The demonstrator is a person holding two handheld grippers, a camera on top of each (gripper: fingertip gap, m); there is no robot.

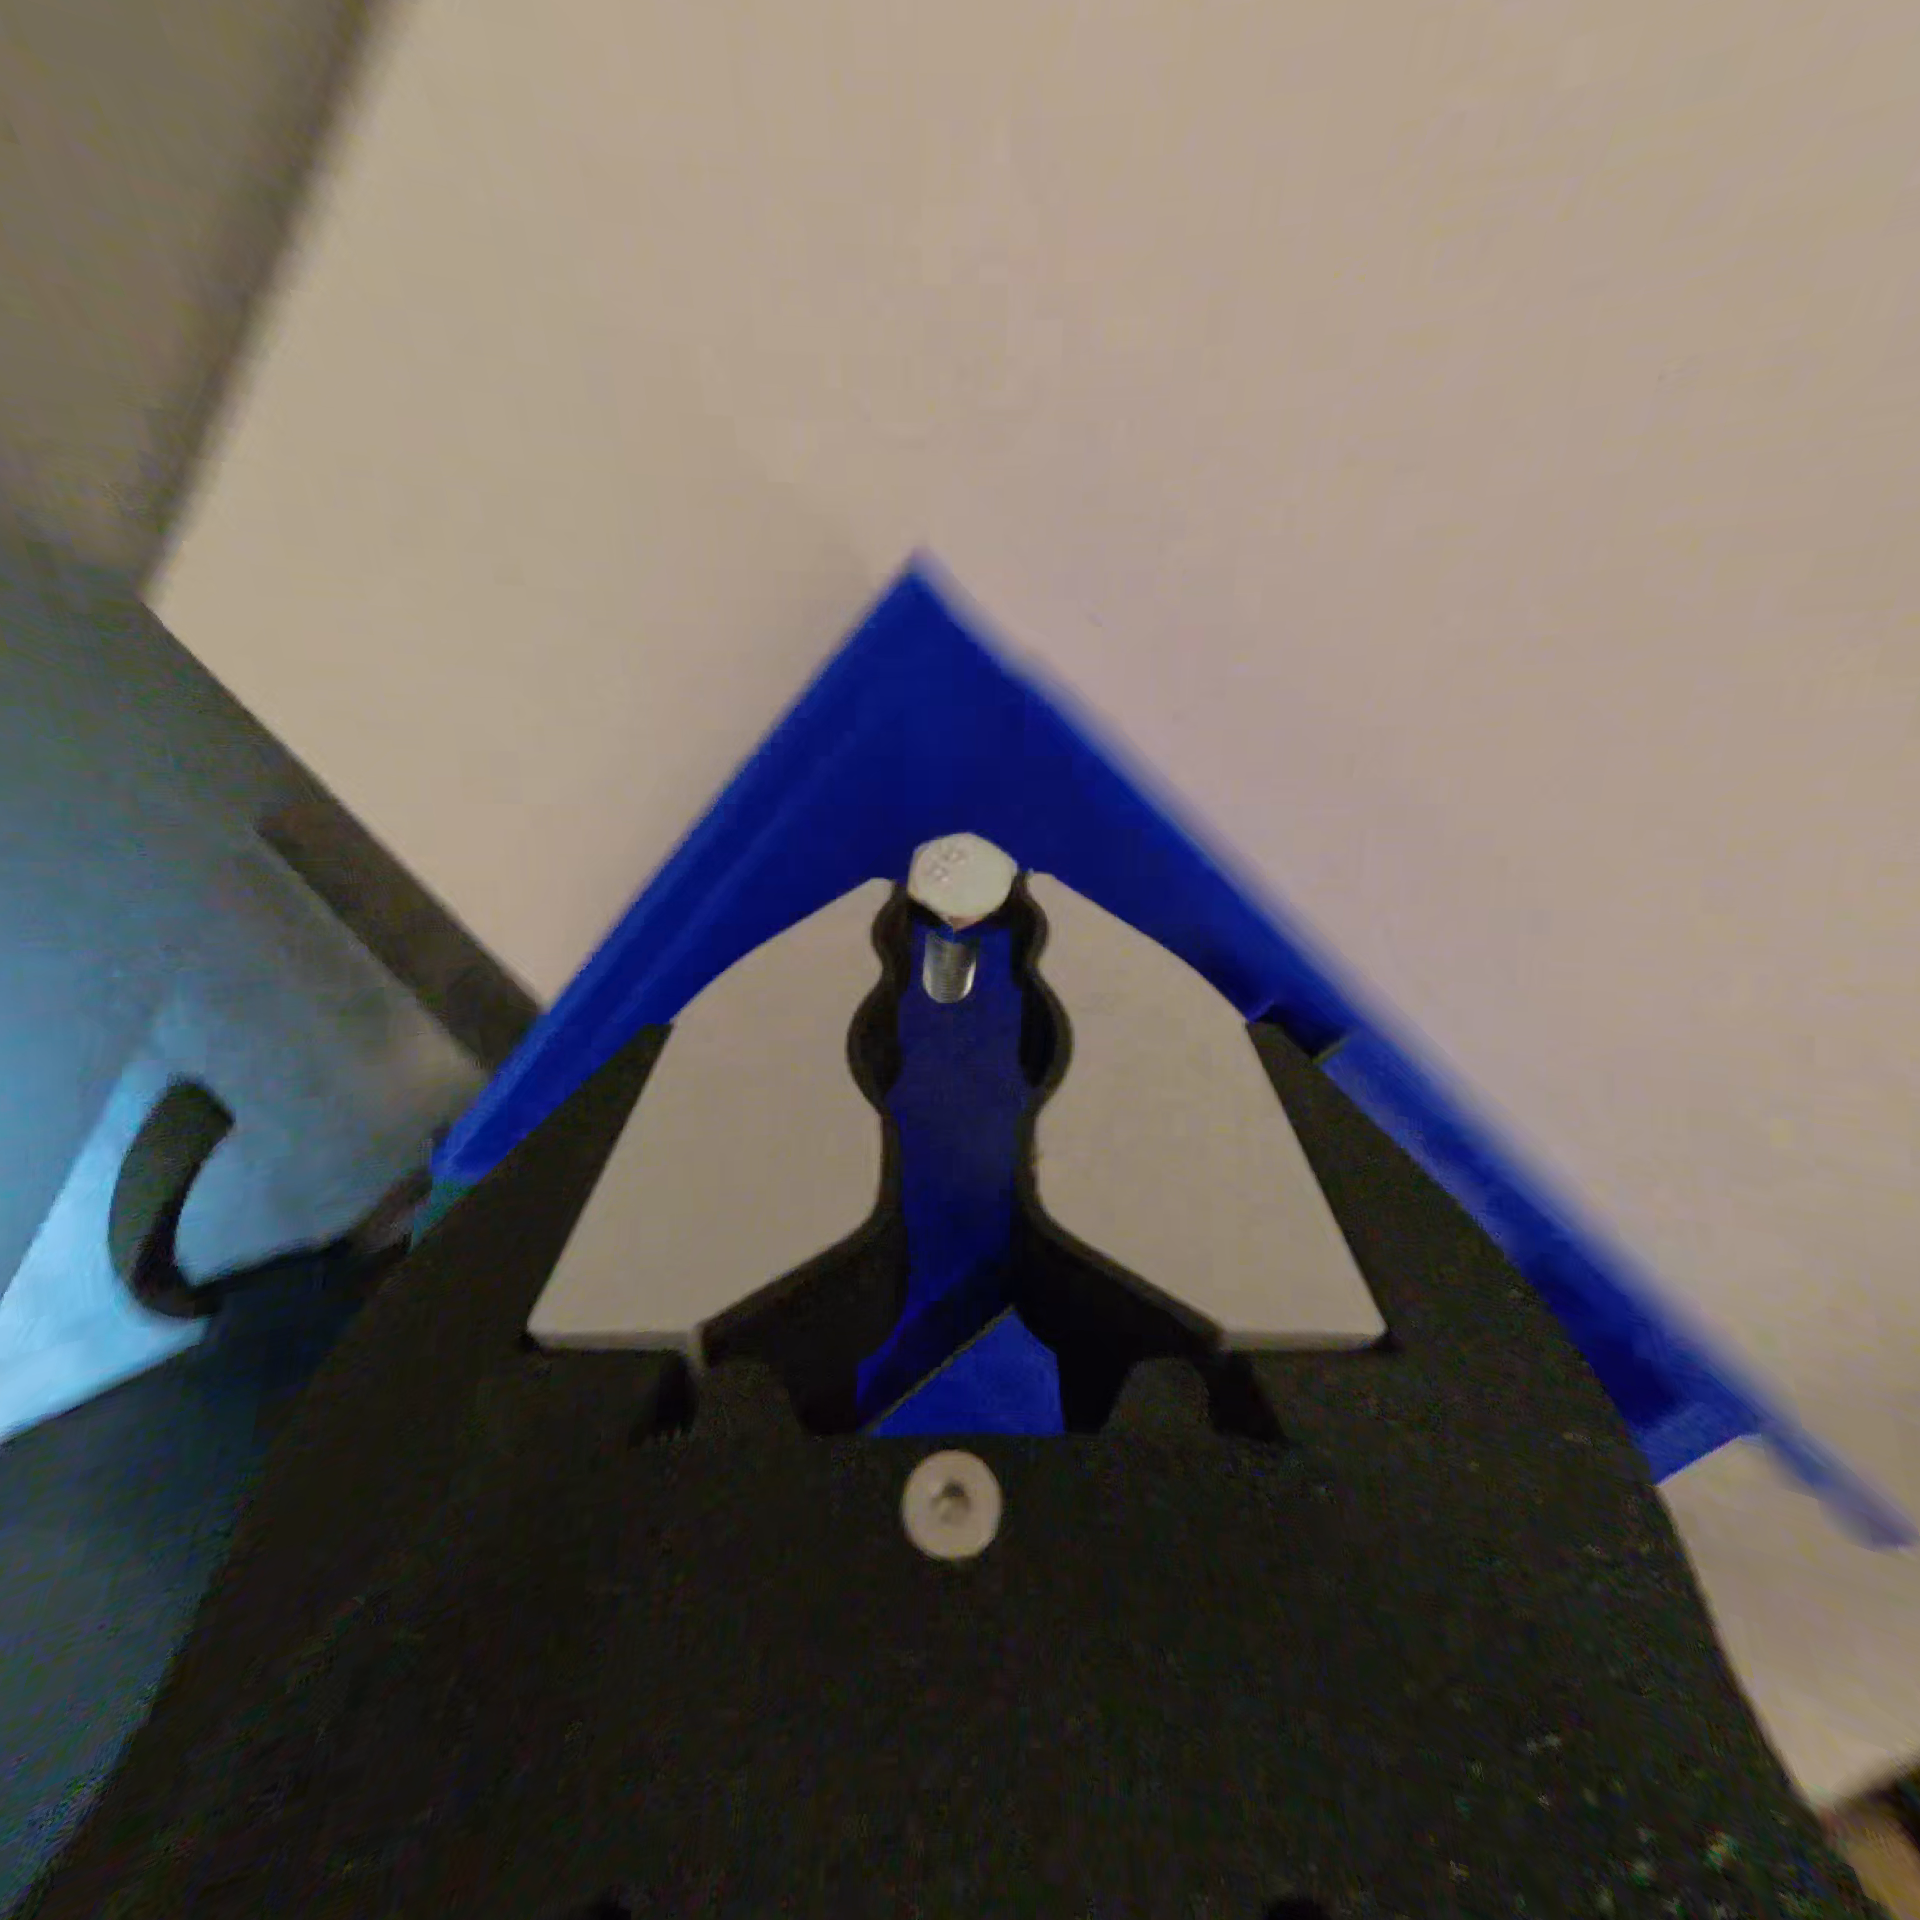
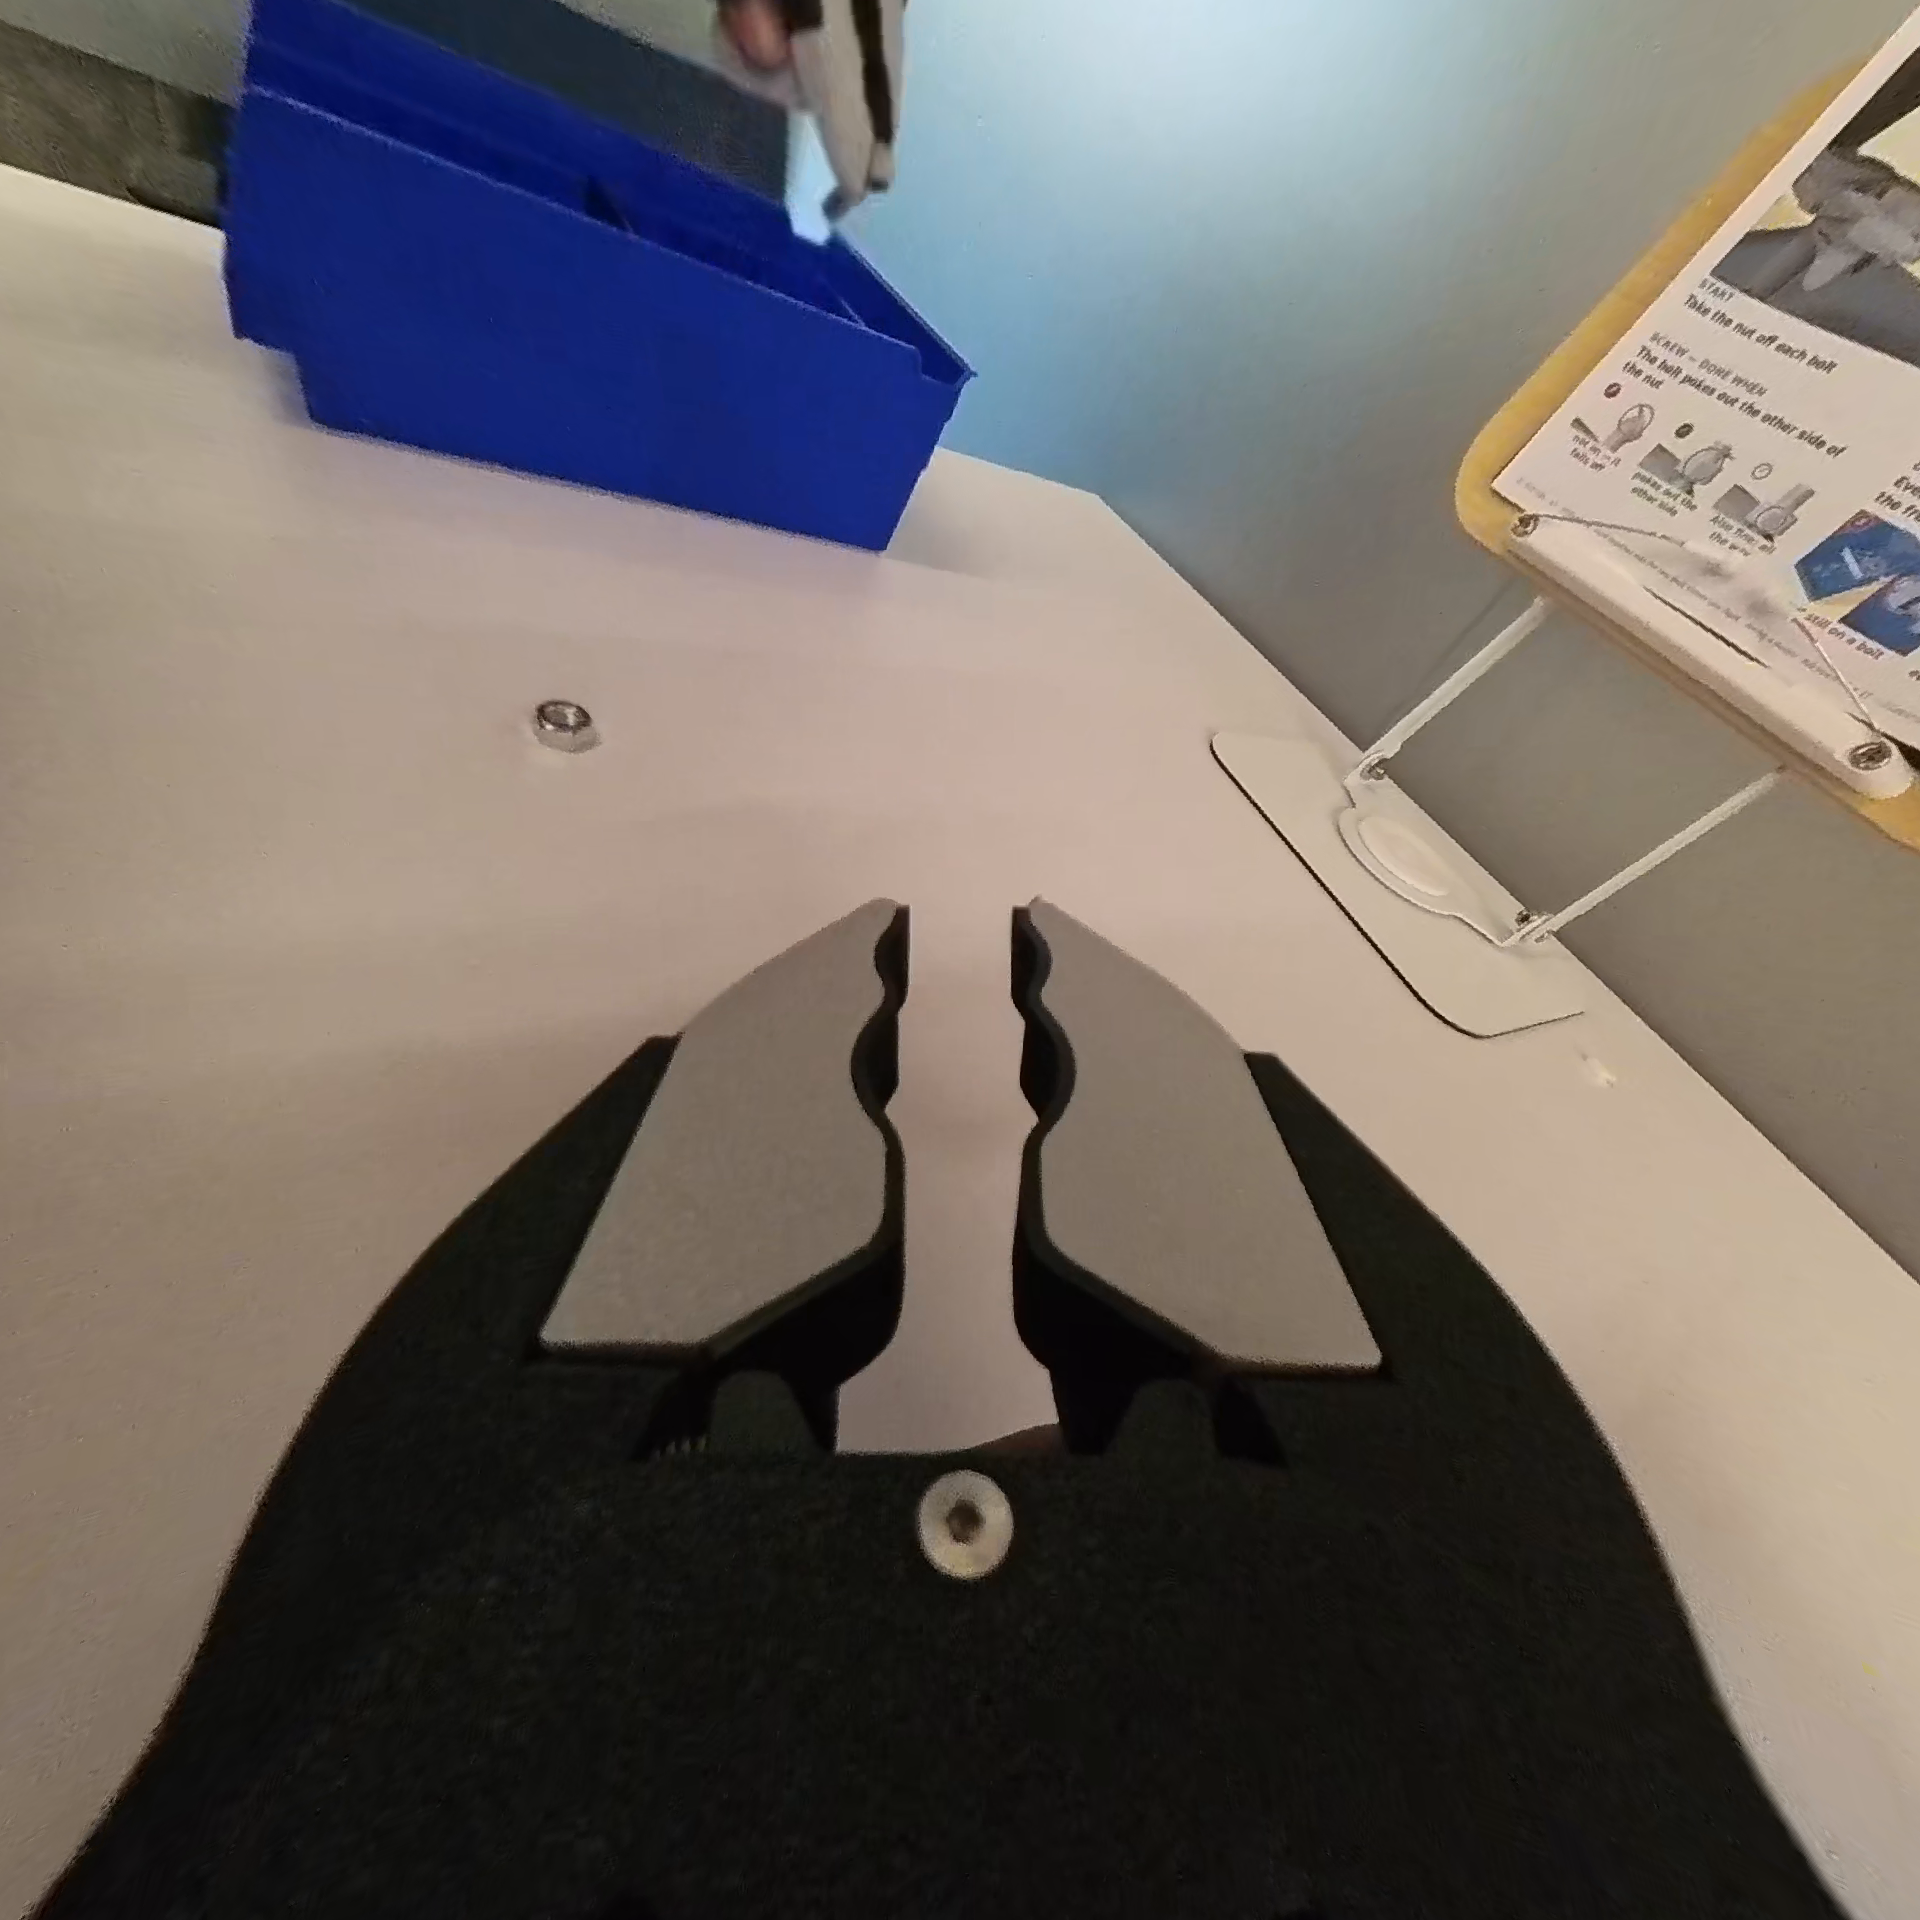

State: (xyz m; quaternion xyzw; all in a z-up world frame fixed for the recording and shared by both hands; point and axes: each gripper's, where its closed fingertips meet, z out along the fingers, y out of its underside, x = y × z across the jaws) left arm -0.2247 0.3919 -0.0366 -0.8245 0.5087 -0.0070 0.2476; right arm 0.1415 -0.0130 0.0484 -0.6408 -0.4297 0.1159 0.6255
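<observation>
My left gripper is shut on a silver hex bolt. The bolt's head sits at the fingertips and its threaded shank points back between the fingers. It is held over a corner of the blue bin. In the right wrist view the blue bin stands at the far left of the white table, with the left gripper blurred above it. My right gripper is open and empty above the table. A silver nut lies on the table, ahead and to the left of it.
A printed sheet on a wooden board stands on a white wire stand at the table's right edge. A grey wall lies behind. A black hook shows at the left in the left wrist view. My right fingertips sit around 55 cm from my left ones.
</observation>
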